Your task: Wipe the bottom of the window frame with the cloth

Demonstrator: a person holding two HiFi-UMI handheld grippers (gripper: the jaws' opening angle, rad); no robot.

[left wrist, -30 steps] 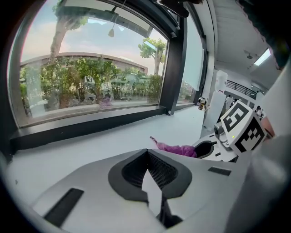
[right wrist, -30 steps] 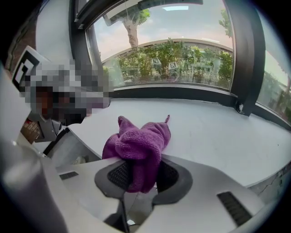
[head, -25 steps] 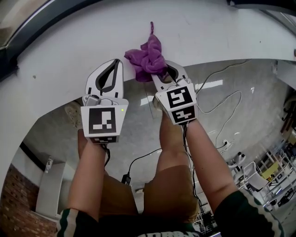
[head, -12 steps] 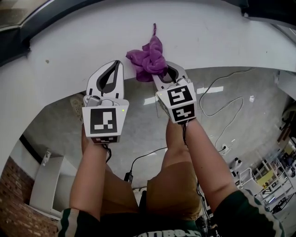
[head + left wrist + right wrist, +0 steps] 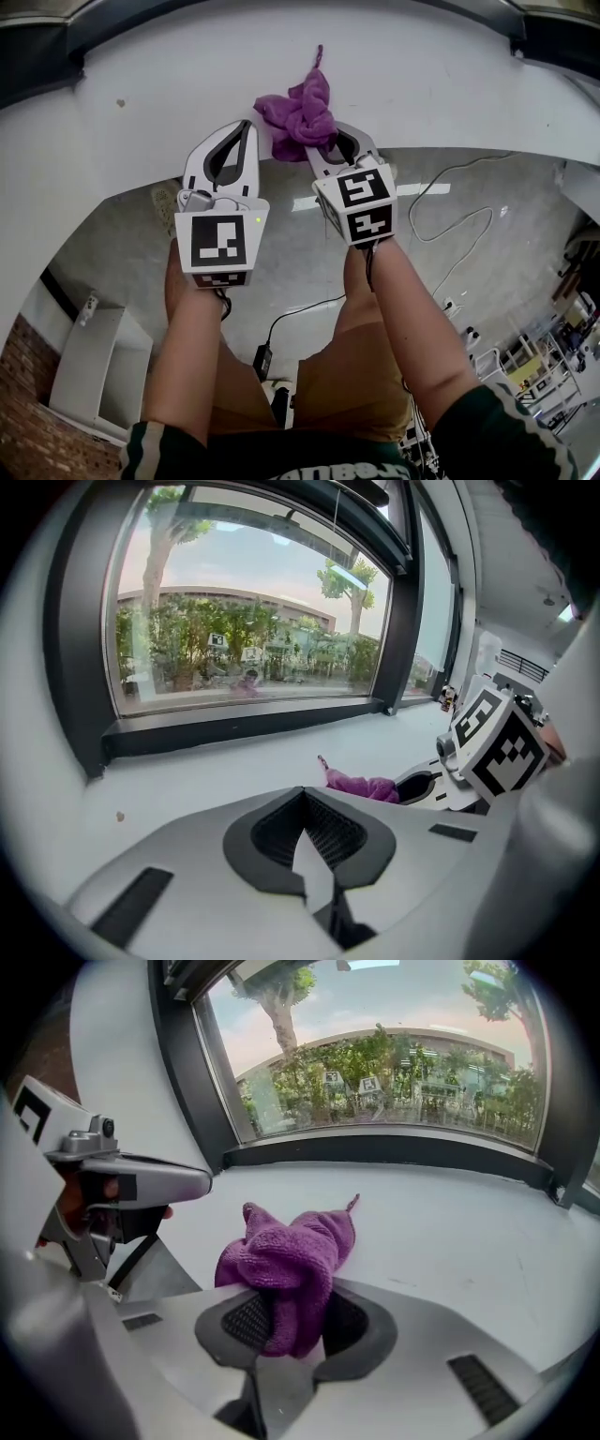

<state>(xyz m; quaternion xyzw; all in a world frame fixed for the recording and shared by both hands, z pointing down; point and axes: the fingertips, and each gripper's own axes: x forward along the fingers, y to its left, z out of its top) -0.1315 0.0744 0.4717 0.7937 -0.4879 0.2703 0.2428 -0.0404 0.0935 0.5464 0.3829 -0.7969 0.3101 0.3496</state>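
Right hand-held gripper [image 5: 295, 1321] (tight) on cloth [image 5: 291, 1251]

The purple cloth [image 5: 302, 114] has slid along the white sill [image 5: 450, 84] toward the person's left. A second ago the small brown speck [image 5: 120, 101] on the sill was far from the cloth, and now it is closer. The right gripper [image 5: 332, 148] went along with the cloth. The left gripper [image 5: 248, 125] moved the same way beside it, so it is nearer the speck too. More of the dark window frame [image 5: 56, 52] now shows along the top of the head view.
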